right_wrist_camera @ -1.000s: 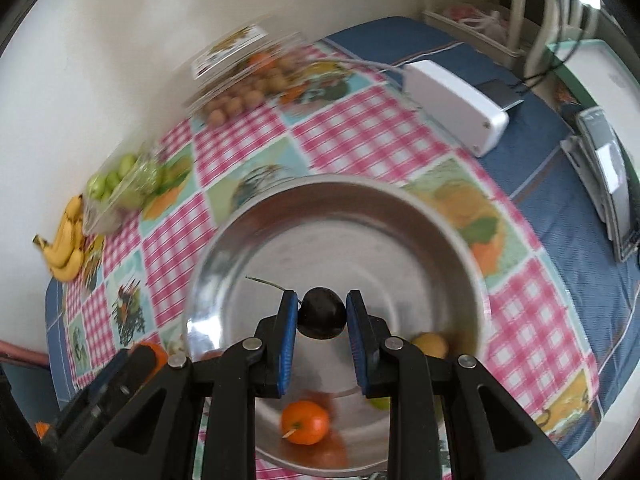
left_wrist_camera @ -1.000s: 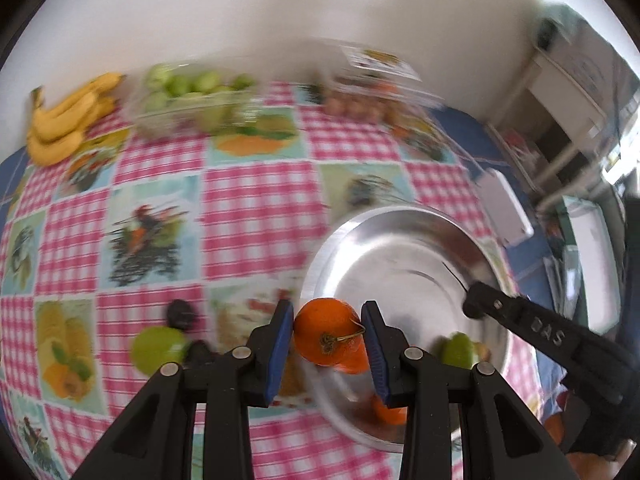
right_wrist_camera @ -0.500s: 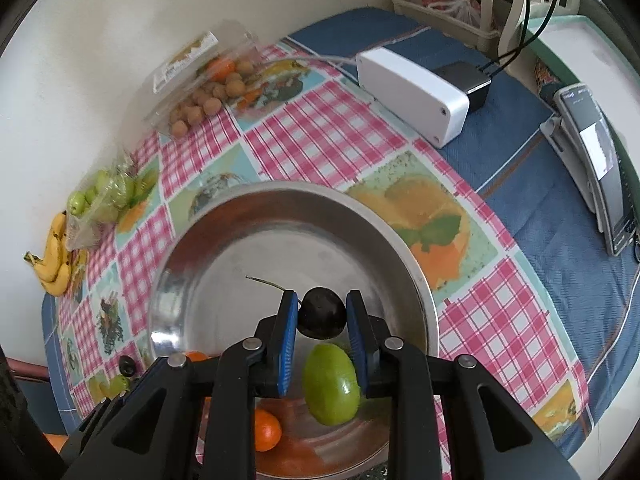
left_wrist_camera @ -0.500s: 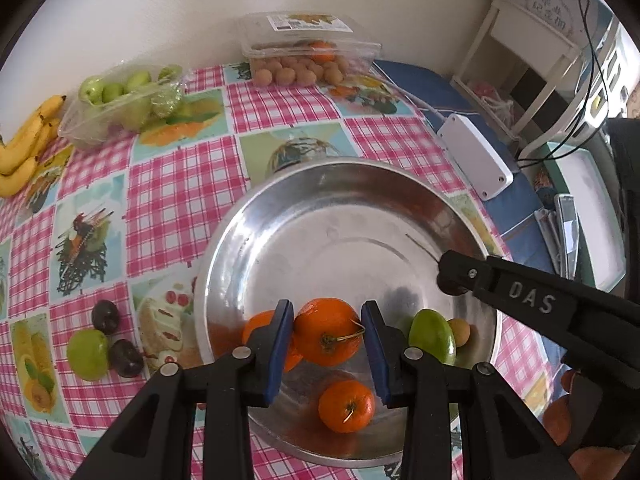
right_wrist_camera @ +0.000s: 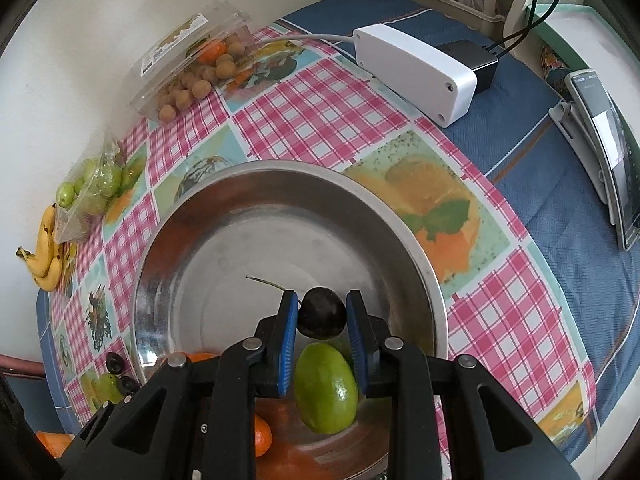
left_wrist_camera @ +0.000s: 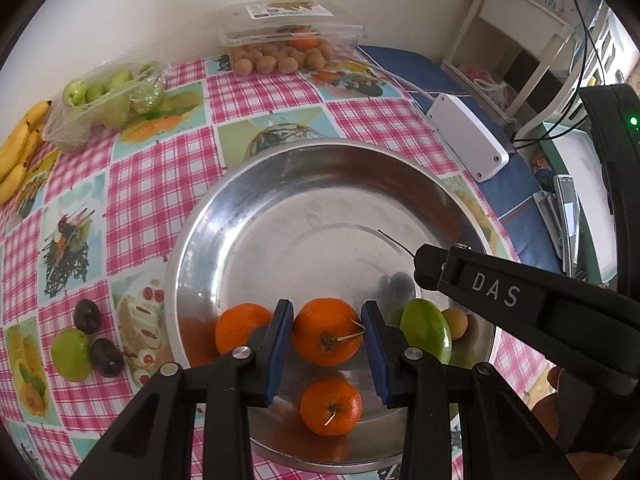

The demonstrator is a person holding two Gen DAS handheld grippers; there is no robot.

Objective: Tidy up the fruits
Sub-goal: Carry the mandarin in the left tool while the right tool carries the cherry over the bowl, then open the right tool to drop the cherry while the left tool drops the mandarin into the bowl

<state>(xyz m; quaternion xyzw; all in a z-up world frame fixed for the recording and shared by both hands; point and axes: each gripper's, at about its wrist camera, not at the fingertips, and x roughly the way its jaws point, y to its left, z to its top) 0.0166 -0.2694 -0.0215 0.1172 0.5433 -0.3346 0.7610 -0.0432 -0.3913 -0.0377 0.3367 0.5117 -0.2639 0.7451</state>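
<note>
A wide steel bowl (left_wrist_camera: 280,200) sits on the checked tablecloth; it also shows in the right wrist view (right_wrist_camera: 224,248). My left gripper (left_wrist_camera: 326,334) is shut on an orange (left_wrist_camera: 326,330) with a stem, held above the bowl's near side. My right gripper (right_wrist_camera: 322,316) is shut on a dark cherry (right_wrist_camera: 323,312) with a long stem, held over the bowl. In the bowl lie two oranges (left_wrist_camera: 331,406), a green fruit (left_wrist_camera: 426,330) (right_wrist_camera: 325,388) and a small yellow fruit (left_wrist_camera: 456,322). Left of the bowl lie a green fruit (left_wrist_camera: 71,354) and two dark cherries (left_wrist_camera: 88,315).
At the back stand a clear box of small brown fruits (left_wrist_camera: 280,46), a bag of green fruits (left_wrist_camera: 106,100) and bananas (left_wrist_camera: 20,148). A white power box (left_wrist_camera: 468,142) with cables lies on the blue cloth at the right, near a phone (right_wrist_camera: 604,136).
Both grippers have moved in over the bowl with their fruit still held. The bowl now fills more of each view; the green fruit sits under my right gripper.
</note>
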